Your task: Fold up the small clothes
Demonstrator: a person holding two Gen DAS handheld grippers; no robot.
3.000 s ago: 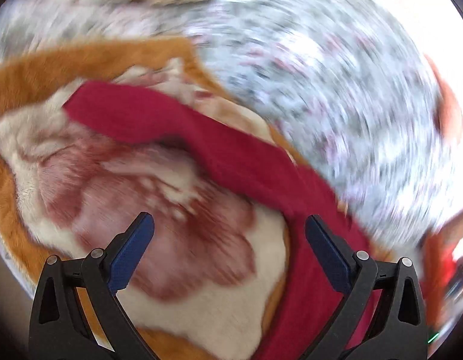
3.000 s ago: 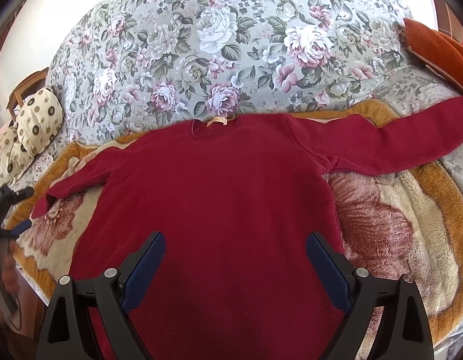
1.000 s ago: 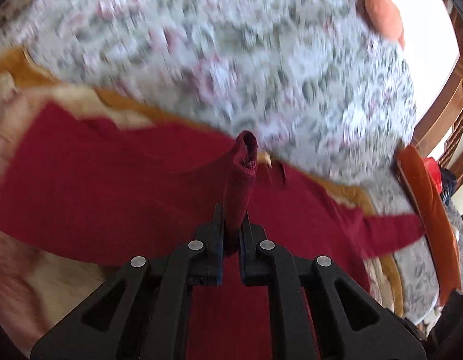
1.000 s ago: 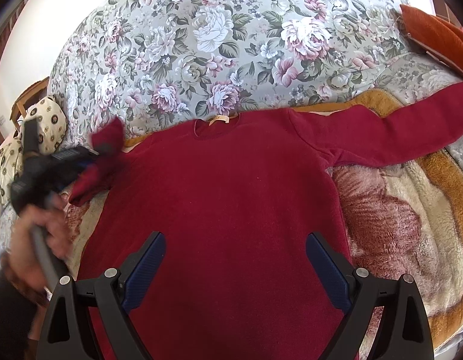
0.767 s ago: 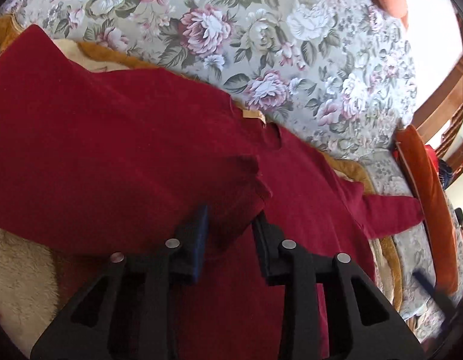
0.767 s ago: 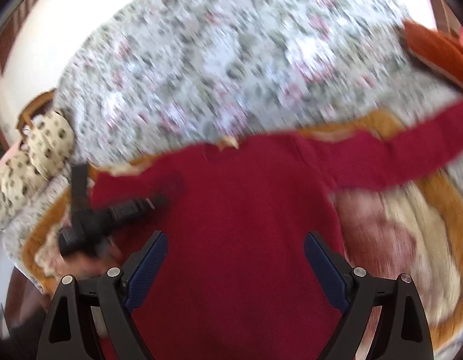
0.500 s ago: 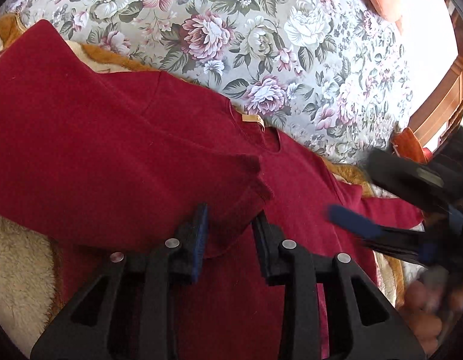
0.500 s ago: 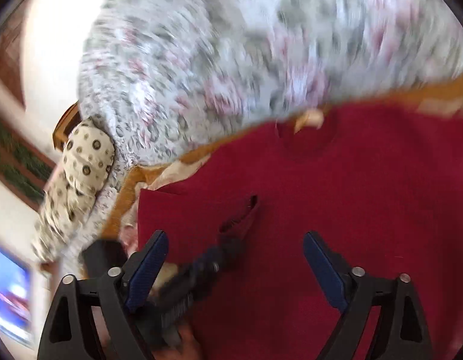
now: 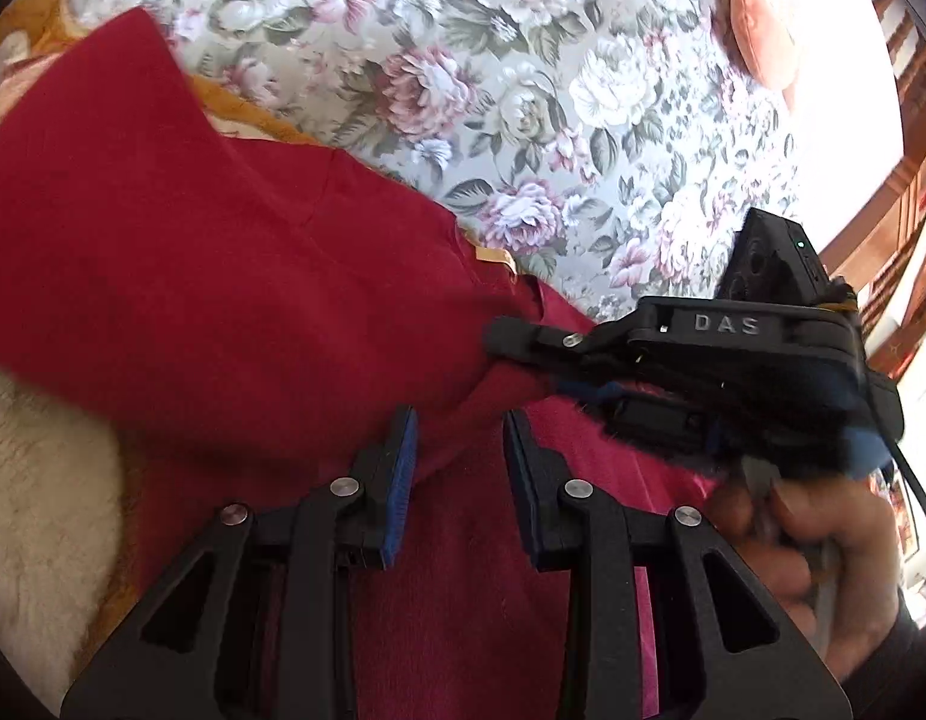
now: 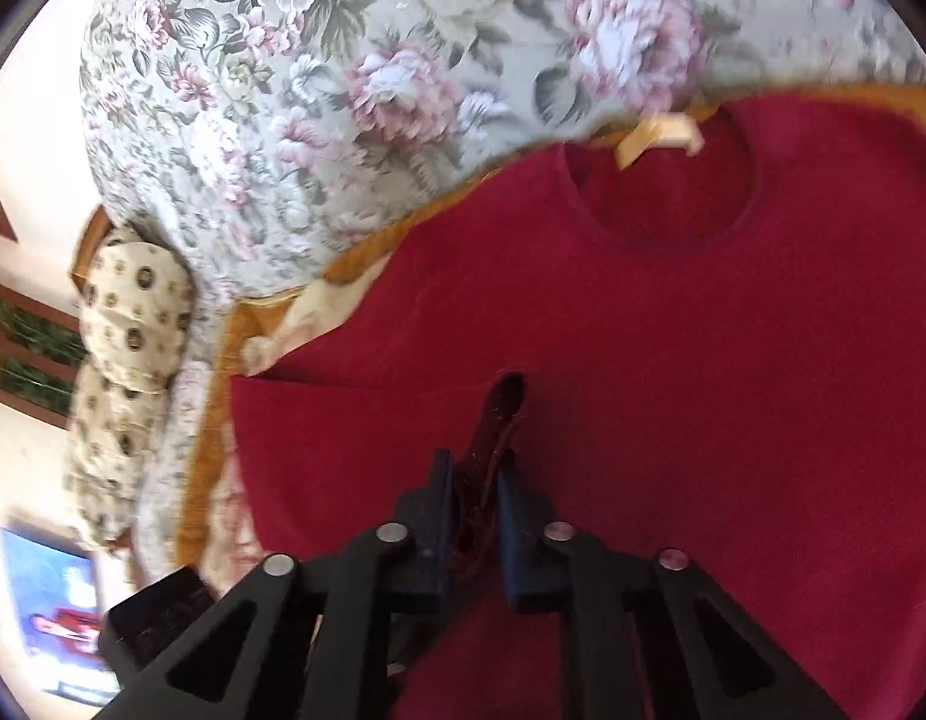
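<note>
A dark red long-sleeved sweater (image 9: pixel 210 288) lies flat on a blanket, its left sleeve folded in across the chest. In the right wrist view the sweater (image 10: pixel 703 360) fills the middle, neck hole and tan label (image 10: pixel 658 135) at the top. My right gripper (image 10: pixel 473 480) is shut on the sleeve's cuff (image 10: pixel 499 420), which sticks up between its blue pads. In the left wrist view the right gripper (image 9: pixel 523 354) comes in from the right and pinches that cuff. My left gripper (image 9: pixel 456 444) is partly open, its jaws standing apart around the sleeve fabric without pinching it.
The sweater rests on a cream and orange plush blanket (image 9: pixel 36 480) over a floral bedspread (image 9: pixel 523 90). A spotted cushion (image 10: pixel 132 324) lies at the left bed edge, an orange cushion (image 9: pixel 757 48) far right. A screen (image 10: pixel 54 612) stands low left.
My left gripper carried the sleeve cuff across the chest and opened off it. My right gripper swung left and closed on that cuff.
</note>
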